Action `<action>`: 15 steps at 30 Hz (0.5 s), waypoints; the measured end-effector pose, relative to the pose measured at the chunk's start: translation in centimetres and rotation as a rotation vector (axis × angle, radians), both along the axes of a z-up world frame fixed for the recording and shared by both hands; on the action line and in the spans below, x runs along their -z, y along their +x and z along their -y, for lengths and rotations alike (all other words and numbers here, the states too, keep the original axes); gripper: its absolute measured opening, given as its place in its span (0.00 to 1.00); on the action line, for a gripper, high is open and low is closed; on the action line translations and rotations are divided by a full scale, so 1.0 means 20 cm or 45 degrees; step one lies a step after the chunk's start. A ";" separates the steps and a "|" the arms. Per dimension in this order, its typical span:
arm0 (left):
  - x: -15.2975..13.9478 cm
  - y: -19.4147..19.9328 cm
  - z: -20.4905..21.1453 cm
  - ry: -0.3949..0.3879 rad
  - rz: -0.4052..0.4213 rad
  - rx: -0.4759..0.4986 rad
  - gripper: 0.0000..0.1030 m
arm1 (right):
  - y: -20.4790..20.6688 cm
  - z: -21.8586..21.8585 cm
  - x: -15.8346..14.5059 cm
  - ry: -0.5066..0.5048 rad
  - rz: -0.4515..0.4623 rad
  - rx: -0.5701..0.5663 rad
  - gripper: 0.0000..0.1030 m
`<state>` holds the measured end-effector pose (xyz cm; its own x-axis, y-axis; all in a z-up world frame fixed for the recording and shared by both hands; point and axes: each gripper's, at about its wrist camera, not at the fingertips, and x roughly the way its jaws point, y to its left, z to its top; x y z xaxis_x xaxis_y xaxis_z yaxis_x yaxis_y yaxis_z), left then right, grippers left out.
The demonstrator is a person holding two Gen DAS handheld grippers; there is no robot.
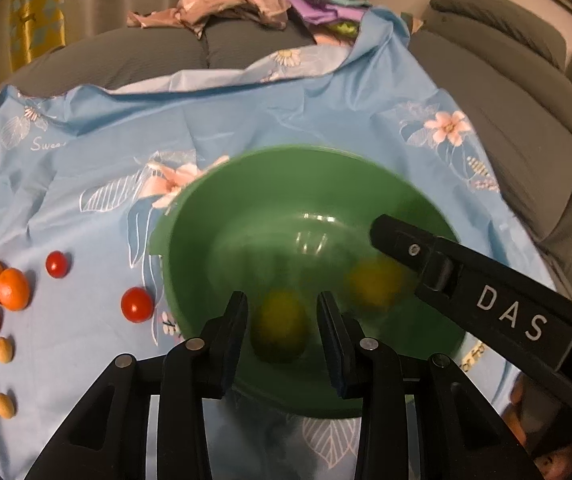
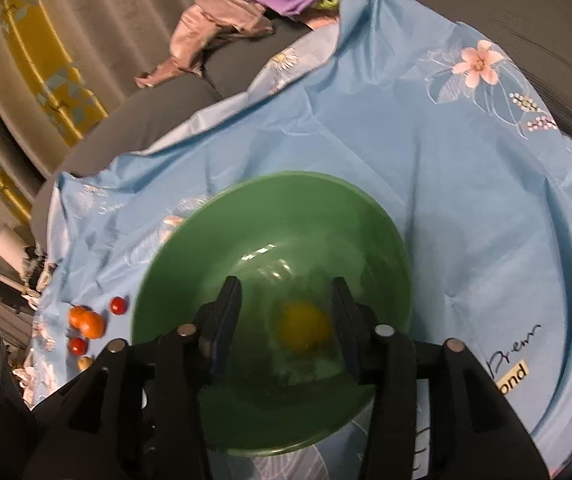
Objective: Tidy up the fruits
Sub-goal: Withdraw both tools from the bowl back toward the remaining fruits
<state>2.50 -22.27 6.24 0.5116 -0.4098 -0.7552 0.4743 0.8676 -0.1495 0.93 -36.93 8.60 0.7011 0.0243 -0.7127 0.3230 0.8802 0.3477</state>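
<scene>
Blue floral sheet (image 1: 286,120) over grey sofa, green bowl (image 1: 214,200) on it. Both grippers over bowl: left gripper (image 1: 282,320) jaws part-open, right gripper (image 2: 287,320) jaws apart, nothing gripped. Two blurred yellow fruits (image 1: 282,320) lie in bowl below jaws.

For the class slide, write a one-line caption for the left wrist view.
Both grippers, left and right, hover over a green bowl holding two blurred yellow fruits, while tomatoes and oranges wait on blue cloth.
</scene>
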 end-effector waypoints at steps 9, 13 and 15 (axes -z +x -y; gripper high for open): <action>-0.22 -0.06 -0.35 -0.027 0.105 -0.174 0.49 | 0.00 -0.09 -0.07 0.016 0.078 -0.029 0.68; -0.25 -0.09 -0.62 -0.058 0.137 -0.332 0.50 | 0.02 -0.23 -0.10 -0.029 0.086 -0.099 0.71; -0.22 -0.08 -0.74 -0.037 0.135 -0.422 0.50 | 0.04 -0.33 -0.12 -0.047 0.096 -0.151 0.71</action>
<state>0.92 -7.49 10.72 0.6955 -0.2284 -0.6813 0.1814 0.9732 -0.1411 1.80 -30.37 10.96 0.7464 0.0846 -0.6601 0.1904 0.9233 0.3336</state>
